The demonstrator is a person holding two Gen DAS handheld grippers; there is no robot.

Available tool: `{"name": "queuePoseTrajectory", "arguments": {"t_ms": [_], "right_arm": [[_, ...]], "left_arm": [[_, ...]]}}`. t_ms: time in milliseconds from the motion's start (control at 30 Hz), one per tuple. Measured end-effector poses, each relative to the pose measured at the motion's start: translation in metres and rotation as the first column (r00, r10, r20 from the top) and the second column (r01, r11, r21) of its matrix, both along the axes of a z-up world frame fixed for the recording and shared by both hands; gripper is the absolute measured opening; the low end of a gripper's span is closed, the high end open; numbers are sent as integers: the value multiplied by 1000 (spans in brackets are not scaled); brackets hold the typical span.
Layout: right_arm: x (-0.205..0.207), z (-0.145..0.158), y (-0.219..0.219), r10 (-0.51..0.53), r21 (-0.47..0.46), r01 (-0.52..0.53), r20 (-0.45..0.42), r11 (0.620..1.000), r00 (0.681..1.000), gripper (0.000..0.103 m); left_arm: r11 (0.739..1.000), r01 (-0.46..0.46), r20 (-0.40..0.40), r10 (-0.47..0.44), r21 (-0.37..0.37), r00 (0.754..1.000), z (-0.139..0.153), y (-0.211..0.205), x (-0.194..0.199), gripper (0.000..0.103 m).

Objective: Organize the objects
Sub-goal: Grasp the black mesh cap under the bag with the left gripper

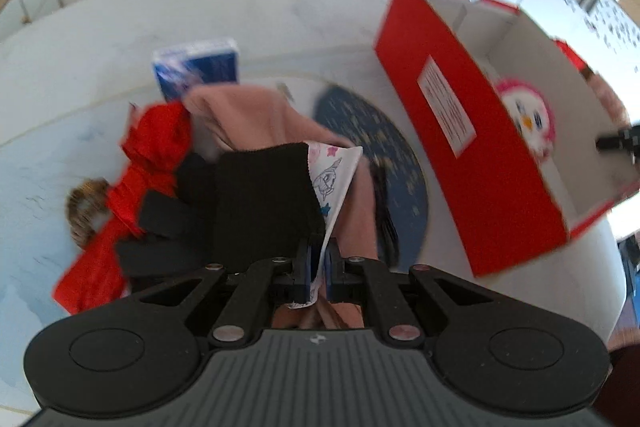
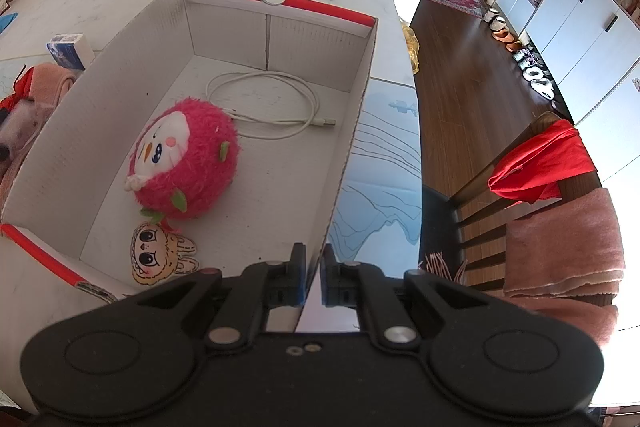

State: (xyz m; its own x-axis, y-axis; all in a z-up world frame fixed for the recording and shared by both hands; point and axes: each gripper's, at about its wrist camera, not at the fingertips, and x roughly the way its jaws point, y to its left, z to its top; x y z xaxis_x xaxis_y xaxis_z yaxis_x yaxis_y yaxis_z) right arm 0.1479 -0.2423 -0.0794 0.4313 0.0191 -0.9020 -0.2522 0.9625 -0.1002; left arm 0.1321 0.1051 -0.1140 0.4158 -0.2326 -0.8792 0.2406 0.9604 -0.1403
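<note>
My left gripper (image 1: 318, 267) is shut on the edge of a white cartoon-printed cloth (image 1: 334, 167), which hangs over the pile. A black fabric piece (image 1: 260, 203) lies against it; whether the two are joined I cannot tell. Beneath are a pink cloth (image 1: 248, 115) and a red cloth (image 1: 156, 139). The red cardboard box (image 1: 460, 131) stands to the right. My right gripper (image 2: 314, 275) is shut on the box's near right wall (image 2: 348, 131). Inside the box lie a pink plush toy (image 2: 184, 163), a coiled white cable (image 2: 264, 103) and a flat cartoon figure (image 2: 160, 255).
A blue and white carton (image 1: 196, 67) stands behind the pile, and a brown furry item (image 1: 86, 211) lies at its left. A dark round mat (image 1: 376, 155) lies beside the pile. Right of the table, a chair carries a red cloth (image 2: 540, 167) and a pink towel (image 2: 560, 247).
</note>
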Motion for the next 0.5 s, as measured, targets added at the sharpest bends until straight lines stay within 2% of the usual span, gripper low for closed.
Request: {"name": "queuePoseTrajectory", "arguments": {"t_ms": [100,167,233,267,333,367,400,500], "right_arm": [[0,0,0,1,-1,-1,0,1000,1000,6],[0,0,0,0,-1,0,-1,1000,1000,6],[0,0,0,1,-1,-1,0,1000,1000,6],[0,0,0,1,-1,-1,0,1000,1000,6],[0,0,0,0,0,0,0,1000,1000,6],[0,0,0,0,1,0,0,1000,1000,6],[0,0,0,0,0,0,0,1000,1000,6],[0,0,0,0,1,0,0,1000,1000,6]], "left_arm": [[999,40,-15,-40,-29,999,-4,-6,-6,7],[997,61,-15,-62,-44,998,-2,-9,-10,13],[994,94,-14,-95,-62,995,1,-13,-15,28],[993,103,-13,-104,-63,994,2,-15,-17,32],[993,110,-7,-111,-48,994,4,-17,-19,54],[993,109,3,-109,-40,994,5,-16,-21,58],[994,106,15,-105,-30,994,8,-16,-22,61],[996,88,36,-87,-21,996,14,-13,-19,61]]}}
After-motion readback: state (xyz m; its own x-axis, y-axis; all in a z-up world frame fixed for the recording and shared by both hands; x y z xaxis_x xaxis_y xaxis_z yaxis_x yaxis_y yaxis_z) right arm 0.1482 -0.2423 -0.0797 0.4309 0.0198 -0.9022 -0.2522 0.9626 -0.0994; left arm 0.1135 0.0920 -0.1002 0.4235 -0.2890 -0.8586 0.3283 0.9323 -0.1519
